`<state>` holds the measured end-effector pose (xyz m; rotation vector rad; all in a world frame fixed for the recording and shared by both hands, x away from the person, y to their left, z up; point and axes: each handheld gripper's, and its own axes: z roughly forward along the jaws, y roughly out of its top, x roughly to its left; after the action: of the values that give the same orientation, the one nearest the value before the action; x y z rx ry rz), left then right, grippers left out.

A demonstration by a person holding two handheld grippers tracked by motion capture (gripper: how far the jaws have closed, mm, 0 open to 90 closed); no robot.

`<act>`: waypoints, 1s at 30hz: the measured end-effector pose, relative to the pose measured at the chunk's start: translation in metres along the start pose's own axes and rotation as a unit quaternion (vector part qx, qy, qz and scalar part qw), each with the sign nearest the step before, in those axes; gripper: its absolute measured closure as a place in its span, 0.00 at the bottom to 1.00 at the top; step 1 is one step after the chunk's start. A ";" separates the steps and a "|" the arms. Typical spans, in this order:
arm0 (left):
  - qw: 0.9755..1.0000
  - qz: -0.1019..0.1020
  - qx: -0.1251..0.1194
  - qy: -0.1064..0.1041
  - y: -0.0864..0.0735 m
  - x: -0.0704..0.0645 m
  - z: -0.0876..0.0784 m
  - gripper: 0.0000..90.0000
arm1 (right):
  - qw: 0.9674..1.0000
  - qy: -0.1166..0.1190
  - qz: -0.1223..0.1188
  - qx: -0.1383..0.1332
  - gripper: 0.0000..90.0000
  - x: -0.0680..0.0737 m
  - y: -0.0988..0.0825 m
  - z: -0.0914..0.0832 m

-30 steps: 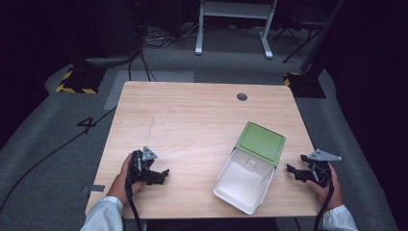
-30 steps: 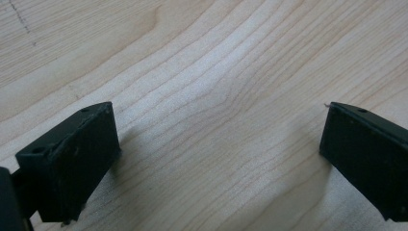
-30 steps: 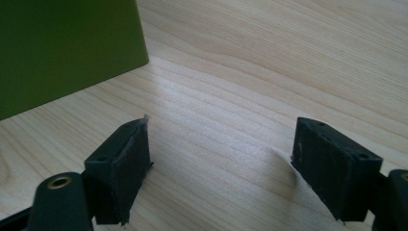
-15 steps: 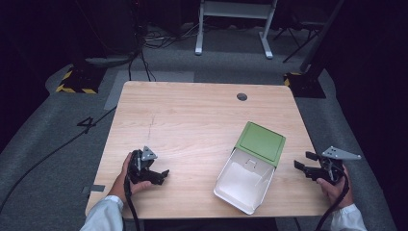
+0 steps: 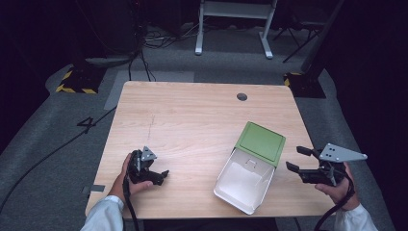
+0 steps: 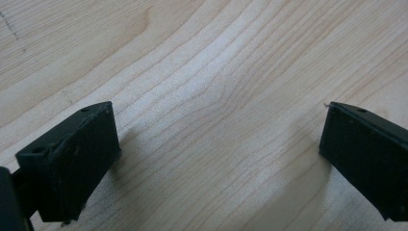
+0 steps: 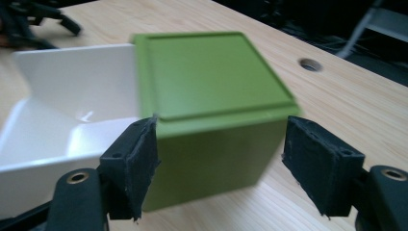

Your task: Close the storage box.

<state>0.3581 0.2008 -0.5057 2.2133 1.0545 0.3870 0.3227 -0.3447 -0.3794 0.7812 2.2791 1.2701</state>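
The table (image 5: 192,115) is a light, pale wood with wavy grain lines running across it, plus a small dark grey round hole (image 5: 242,96) near its far edge. The box (image 5: 252,163) sitting on the table is two-tone: matte olive green on the outside and glossy white inside. Both the left gripper (image 5: 161,175) and right gripper (image 5: 297,159) are black, each with a light grey plate on top. Sleeves at the table's near edge are white. Off the table's far left corner there's yellow-and-black hazard striping (image 5: 72,89) on grey floor (image 5: 57,144), with a black "4" marked on it.
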 end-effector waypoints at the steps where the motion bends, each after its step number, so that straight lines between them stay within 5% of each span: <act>1: 1.000 0.000 0.000 0.000 0.000 0.000 0.000 0.00 | 1.000 0.007 -0.005 0.001 0.31 0.005 0.004 0.003; 5: 1.000 0.000 0.000 0.000 0.000 0.000 0.000 0.00 | 0.999 0.027 -0.022 0.006 0.32 0.020 0.014 0.010; 7: 1.000 0.000 0.000 0.000 0.000 0.000 0.000 0.00 | 0.997 0.071 -0.027 0.006 0.32 0.036 0.022 0.017; 13: 1.000 -0.001 0.000 0.000 0.000 0.000 0.000 0.00 | 0.991 0.115 -0.063 0.030 0.33 0.069 0.029 0.035; 17: 1.000 0.000 0.000 0.000 0.000 0.000 0.000 0.00 | 0.985 0.151 -0.063 0.055 0.35 0.087 0.031 0.051; 25: 1.000 -0.001 -0.001 0.000 0.000 0.000 0.000 0.00 | 0.972 0.182 -0.115 0.097 0.38 0.127 0.036 0.070; 30: 1.000 -0.001 -0.001 0.000 0.000 0.000 0.000 0.00 | 0.966 0.193 -0.123 0.121 0.37 0.142 0.037 0.083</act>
<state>0.3580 0.2007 -0.5058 2.2099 1.0563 0.3865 0.2748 -0.1851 -0.4008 0.3235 2.7777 1.1172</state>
